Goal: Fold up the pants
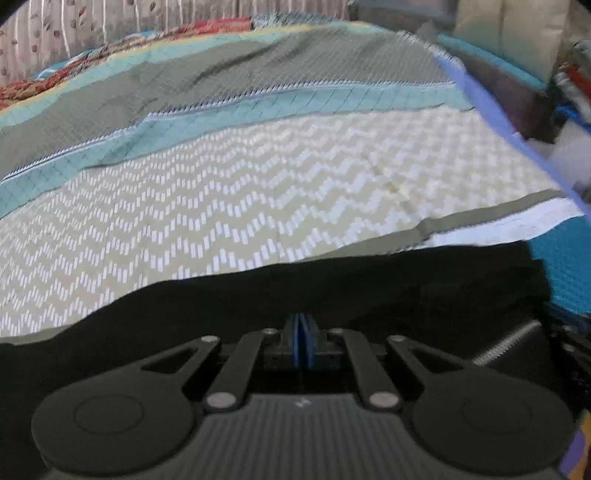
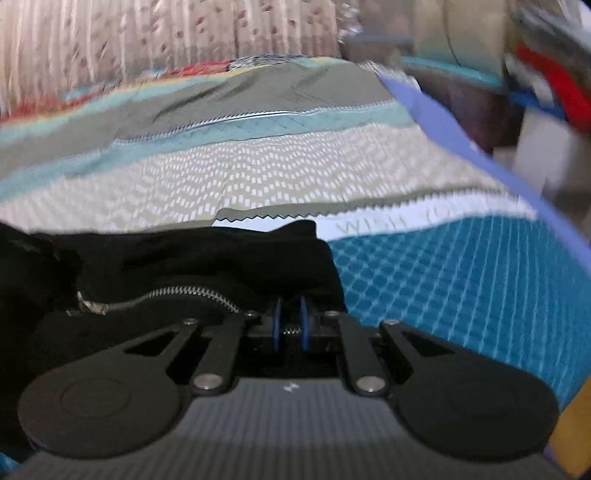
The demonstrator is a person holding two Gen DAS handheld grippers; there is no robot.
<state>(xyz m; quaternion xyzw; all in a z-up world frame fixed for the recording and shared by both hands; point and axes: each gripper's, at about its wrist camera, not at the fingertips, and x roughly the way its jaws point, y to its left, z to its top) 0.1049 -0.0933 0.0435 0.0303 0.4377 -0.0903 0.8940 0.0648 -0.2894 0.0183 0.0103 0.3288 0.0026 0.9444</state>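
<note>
Black pants [image 1: 369,288] lie across the near part of a patterned bedspread [image 1: 258,184]. My left gripper [image 1: 303,332] is shut on the black cloth, its blue pads pressed together. In the right wrist view the pants [image 2: 184,258] bunch up at the left, with a silver zipper [image 2: 166,295] showing. My right gripper [image 2: 291,321] is shut on the pants' edge, a narrow gap left between its blue pads. The zipper also shows at the right of the left wrist view [image 1: 506,343].
The bedspread [image 2: 258,177] has beige zigzag, teal and grey bands, and a blue checked patch [image 2: 443,277] at the right. A purple border [image 1: 491,118] marks the bed's right edge. Curtains [image 1: 110,26] hang behind. Clutter [image 2: 546,81] stands at the far right.
</note>
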